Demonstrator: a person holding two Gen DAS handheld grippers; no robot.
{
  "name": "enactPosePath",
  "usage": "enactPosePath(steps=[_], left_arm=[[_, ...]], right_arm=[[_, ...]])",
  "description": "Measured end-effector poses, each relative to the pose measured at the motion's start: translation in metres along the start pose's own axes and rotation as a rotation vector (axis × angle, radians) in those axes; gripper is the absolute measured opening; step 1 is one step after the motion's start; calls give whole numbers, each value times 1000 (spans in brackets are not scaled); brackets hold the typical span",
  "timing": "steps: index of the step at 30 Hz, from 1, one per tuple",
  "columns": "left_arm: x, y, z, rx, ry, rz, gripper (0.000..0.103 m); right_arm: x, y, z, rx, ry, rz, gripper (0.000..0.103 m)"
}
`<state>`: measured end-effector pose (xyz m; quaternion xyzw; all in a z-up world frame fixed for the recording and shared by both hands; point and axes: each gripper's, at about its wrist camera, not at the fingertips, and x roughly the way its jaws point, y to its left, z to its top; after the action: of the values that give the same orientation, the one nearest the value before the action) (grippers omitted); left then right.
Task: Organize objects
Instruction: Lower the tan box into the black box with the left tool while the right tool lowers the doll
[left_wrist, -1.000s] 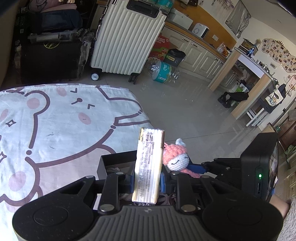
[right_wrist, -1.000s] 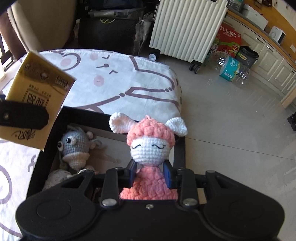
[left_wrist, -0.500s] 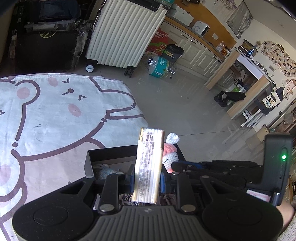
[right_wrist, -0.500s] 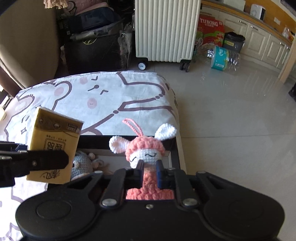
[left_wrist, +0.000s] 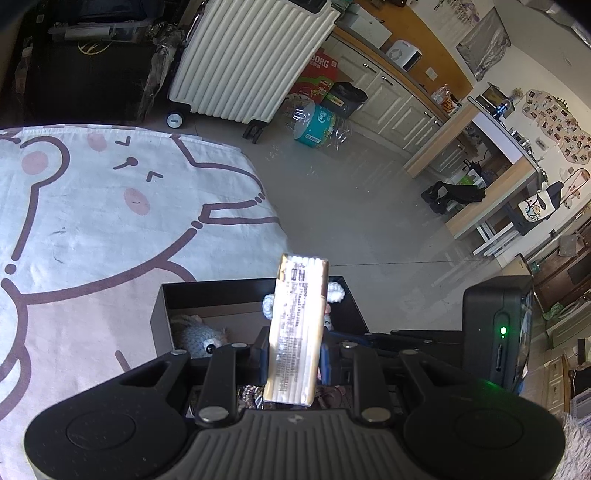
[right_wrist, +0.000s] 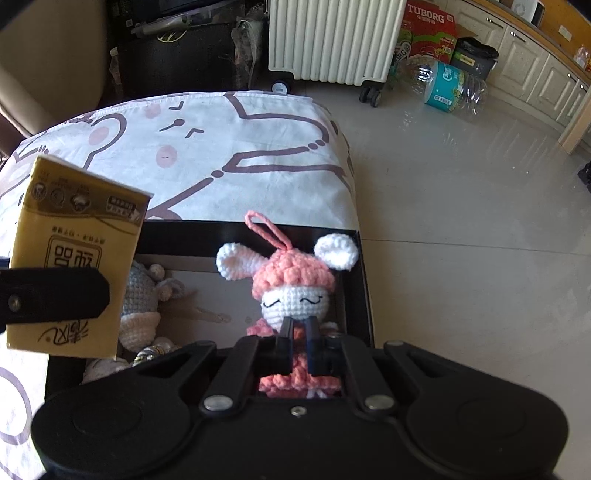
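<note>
My left gripper is shut on a yellow tissue pack and holds it upright above the black box; the pack also shows in the right wrist view. My right gripper is shut on a pink crochet bunny doll and holds it inside the box at its right side. A grey crochet doll lies in the box's left part, also in the left wrist view.
The box sits at the edge of a table with a white cartoon-print cloth. Beyond are tiled floor, a white suitcase, a water bottle pack and kitchen cabinets.
My right gripper has lowered the pink bunny into the box and its jaws have narrowed on it. My left gripper with the tissue pack has shifted over the box.
</note>
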<state>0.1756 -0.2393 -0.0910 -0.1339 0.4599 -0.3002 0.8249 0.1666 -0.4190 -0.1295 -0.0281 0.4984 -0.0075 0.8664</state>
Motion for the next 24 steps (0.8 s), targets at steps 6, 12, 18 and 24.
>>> enactPosePath(steps=[6,12,18,24], left_arm=[[11,1,-2,-27,6,-18,26],[27,-3,-4,-39,20,-24,26],[40,-2,-7,-62,22,-13,26],[51,0,-9,-59,32,61,61]], right_arm=[[1,-2,-2,12,-7,10,7],[-18,-8,-2,76,-46,77,6],[-26,-12,-5,85,-52,70,6],[-30,-18,-9,100,-55,72,6]])
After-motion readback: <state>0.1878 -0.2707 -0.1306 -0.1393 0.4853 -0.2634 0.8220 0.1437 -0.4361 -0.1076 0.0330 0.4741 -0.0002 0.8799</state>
